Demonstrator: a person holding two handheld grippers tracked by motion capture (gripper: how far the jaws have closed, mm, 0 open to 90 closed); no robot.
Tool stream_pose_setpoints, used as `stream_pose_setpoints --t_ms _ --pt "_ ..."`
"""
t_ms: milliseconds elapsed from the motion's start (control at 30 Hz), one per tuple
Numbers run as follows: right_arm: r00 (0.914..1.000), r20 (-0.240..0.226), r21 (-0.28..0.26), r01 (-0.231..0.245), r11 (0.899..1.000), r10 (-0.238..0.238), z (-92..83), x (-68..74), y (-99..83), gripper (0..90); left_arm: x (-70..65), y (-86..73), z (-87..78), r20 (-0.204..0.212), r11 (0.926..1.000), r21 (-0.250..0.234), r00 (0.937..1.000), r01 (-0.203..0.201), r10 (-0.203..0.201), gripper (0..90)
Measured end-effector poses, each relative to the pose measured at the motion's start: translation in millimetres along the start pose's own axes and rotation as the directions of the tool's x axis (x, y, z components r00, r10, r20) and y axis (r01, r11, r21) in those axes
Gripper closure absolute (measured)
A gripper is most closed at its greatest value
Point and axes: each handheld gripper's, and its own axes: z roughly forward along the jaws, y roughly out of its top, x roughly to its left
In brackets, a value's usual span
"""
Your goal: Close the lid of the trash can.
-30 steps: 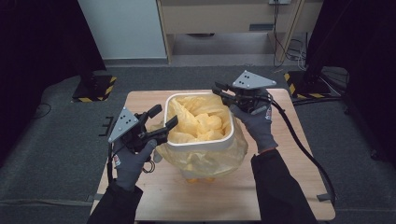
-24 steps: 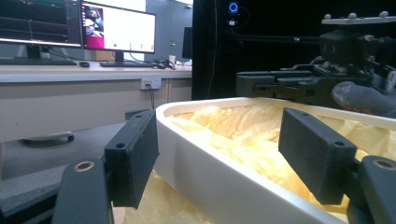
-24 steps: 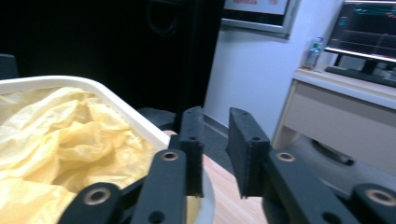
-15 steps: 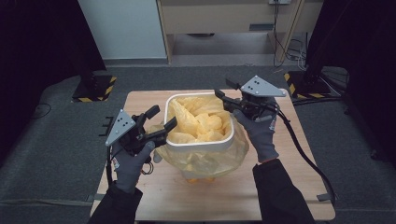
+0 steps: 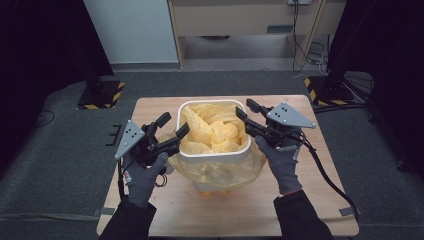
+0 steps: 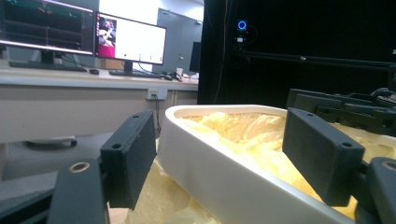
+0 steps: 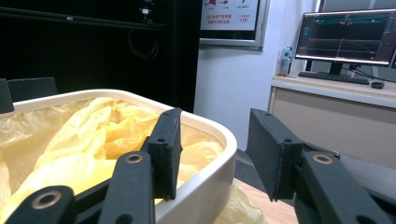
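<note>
Yellow plastic bag (image 5: 215, 132) lines a white bin (image 5: 214, 152) that stands in the middle of the wooden worktop (image 5: 320, 200), and its edge hangs outside over the bin's walls. The left tongs (image 5: 176, 127) are at the bin's left rim; in the left gripper view the jaws stand apart with the white rim (image 6: 219, 158) and the bag's edge between them, one jaw outside and one inside, and the pads do not press on it. The right tongs (image 5: 243, 109) are at the right rim. Their jaws have just been closing and still stand apart; in the right gripper view the rim (image 7: 219, 154) lies between them, one jaw over the bag inside, the other outside, not clamped.
</note>
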Motion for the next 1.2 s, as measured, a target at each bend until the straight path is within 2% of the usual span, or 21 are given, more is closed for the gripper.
stream_pose_setpoints --t_ms 100,133,233,367,433,533,667,767,900,1033,1133,1200 --pt "0.9997 0.019 -0.002 0.017 1.000 -0.017 -1.6 -0.2 0.8 47.2 -0.7 5.2 -1.1 0.010 0.9988 0.028 0.9992 -0.039 0.039 29.0" --pt "0.9996 0.023 -0.004 0.018 1.000 -0.018 -3.8 -0.8 2.0 46.6 -0.8 6.5 -2.3 0.020 0.9988 0.026 0.9990 -0.041 0.041 28.8" --pt "0.9991 0.043 -0.046 0.002 0.999 0.000 -12.7 -5.6 5.2 44.1 0.7 10.5 -9.2 0.028 0.9998 -0.003 0.9994 -0.022 0.022 28.4" --pt "0.9966 0.074 -0.072 -0.032 0.997 0.037 -28.9 -17.1 6.3 38.8 6.5 16.9 -24.9 0.019 0.9989 -0.035 0.9993 -0.032 0.033 28.3" --pt "0.9952 0.083 -0.067 -0.046 0.997 0.052 -36.6 -21.2 2.7 36.9 11.5 16.3 -33.7 -0.002 0.9983 -0.042 0.9992 -0.041 0.041 28.3" --pt "0.9931 0.099 -0.060 -0.057 0.997 0.063 -46.5 -25.7 -6.2 33.8 23.4 6.4 -47.6 -0.038 0.9984 -0.009 0.9978 -0.055 0.055 28.5" --pt "0.9898 0.118 -0.029 -0.077 0.997 0.079 -57.5 -31.2 -24.0 32.5 40.3 -12.2 -62.3 -0.088 0.9995 0.022 0.9958 -0.023 0.025 28.6" --pt "0.9873 0.126 -0.001 -0.098 0.995 0.097 -64.6 -32.9 -38.7 30.7 51.1 -31.8 -73.7 -0.123 0.9966 0.082 0.9922 -0.008 0.018 28.4" --pt "0.9842 0.134 0.034 -0.120 0.992 0.115 -73.5 -34.1 -59.2 30.0 58.7 -56.1 -84.2 -0.148 0.9860 0.166 0.9889 0.013 0.012 28.4" --pt "0.9818 0.150 0.102 -0.133 0.986 0.117 -79.5 -35.9 -80.9 29.1 63.8 -76.4 -87.5 -0.160 0.9716 0.236 0.9867 0.012 0.027 28.3" --pt "0.9793 0.164 0.142 -0.142 0.980 0.118 -83.7 -39.3 -96.0 28.3 67.9 -92.8 -89.0 -0.165 0.9564 0.292 0.9851 0.003 0.047 28.3" --pt "0.9780 0.175 0.174 -0.144 0.974 0.113 -86.9 -41.7 -107.3 28.0 70.7 -104.4 -88.6 -0.170 0.9440 0.330 0.9844 0.012 0.047 28.2"
